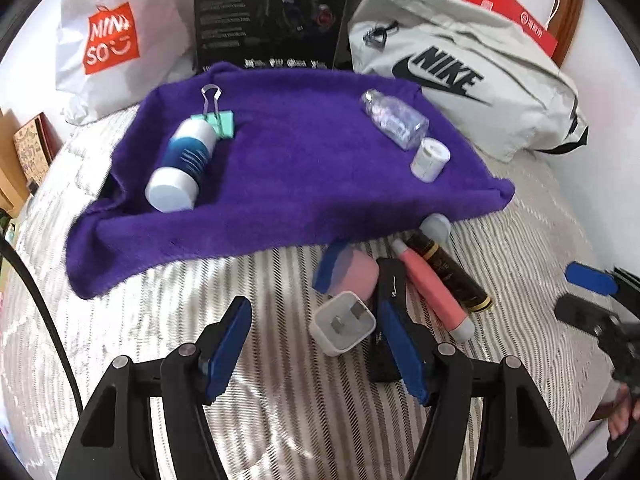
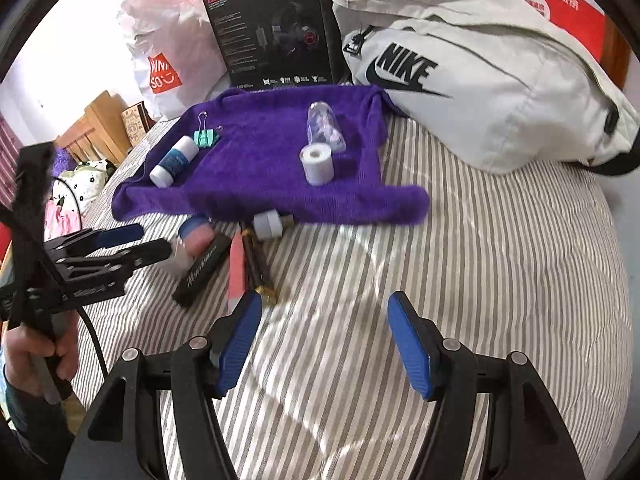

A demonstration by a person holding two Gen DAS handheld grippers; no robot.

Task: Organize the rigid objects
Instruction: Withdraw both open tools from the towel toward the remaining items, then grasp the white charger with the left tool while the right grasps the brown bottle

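**Left Gripper Nearest the Unsorted Pile**

We hold both grippers above the striped bedcover, each angled downward. The left gripper (image 1: 316,354) has its jaws moderately wide with nothing clamped; the white plug adapter (image 1: 345,322) lies just ahead, between the fingertips but untouched. The right gripper (image 2: 326,344) also stands wide and empty, over bare bedcover (image 2: 480,280).

The unsorted pile sits just off the near edge of the purple towel (image 1: 280,184): the adapter, a black bar (image 1: 390,292), a pink tube (image 1: 432,290) and a dark gold-capped tube (image 1: 452,276). The tubes lie side by side, long axes running away from our left jaws and slanting towards the towel. We judge the left hand nearer.

The adapter is a small white cube, prongs facing up. Already on the towel: a blue-and-white bottle (image 1: 180,168), a teal binder clip (image 1: 218,120), a clear bottle (image 1: 394,120) and a white tape roll (image 1: 430,160).
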